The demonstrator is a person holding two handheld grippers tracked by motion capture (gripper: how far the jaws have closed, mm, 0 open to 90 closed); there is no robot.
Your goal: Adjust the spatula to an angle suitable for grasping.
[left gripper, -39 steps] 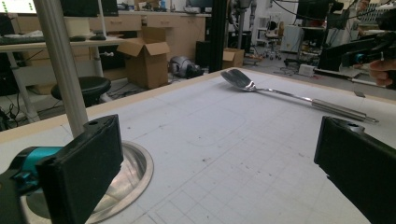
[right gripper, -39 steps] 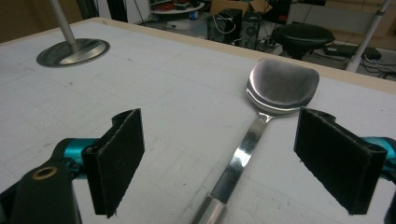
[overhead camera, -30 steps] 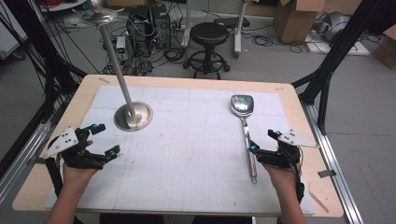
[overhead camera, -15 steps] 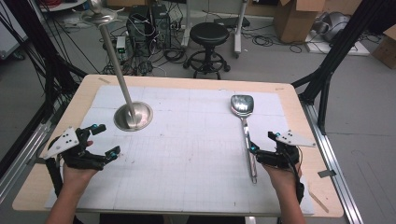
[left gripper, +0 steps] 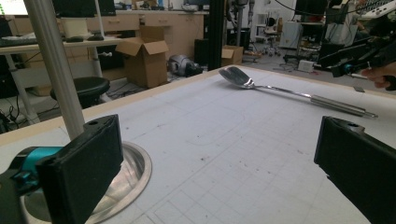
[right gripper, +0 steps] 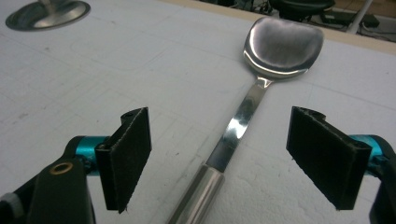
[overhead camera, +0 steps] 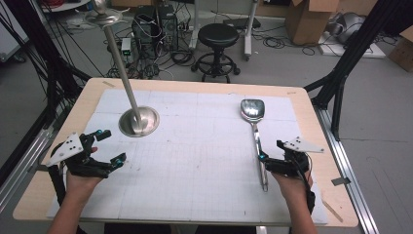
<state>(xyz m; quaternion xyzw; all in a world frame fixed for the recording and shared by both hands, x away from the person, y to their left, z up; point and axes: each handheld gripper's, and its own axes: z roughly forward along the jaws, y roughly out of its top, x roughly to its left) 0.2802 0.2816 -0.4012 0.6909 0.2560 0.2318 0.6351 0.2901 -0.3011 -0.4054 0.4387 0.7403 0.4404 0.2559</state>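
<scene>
Steel is what both things on the counter (overhead camera: 311, 105) are made of, and that sets the risk. At the far left, the left gripper (overhead camera: 108, 147) hovers with its jaws spread wide and nothing between them, just short of the round base of a tall metal stand (overhead camera: 139, 121) whose pole leans up and away. Across the white gridded mat (overhead camera: 195, 161), the long spatula (overhead camera: 254, 127) lies flat, blade toward the far edge, handle pointing back at the person. The right gripper (right gripper: 218, 156) sits low over that handle, jaws wide on either side and not yet touching it. Closing there looks risky: the round, polished handle could roll or squirt out from the pads (right gripper: 132, 151), and a grip so far from the blade may let it droop and swing.
</scene>
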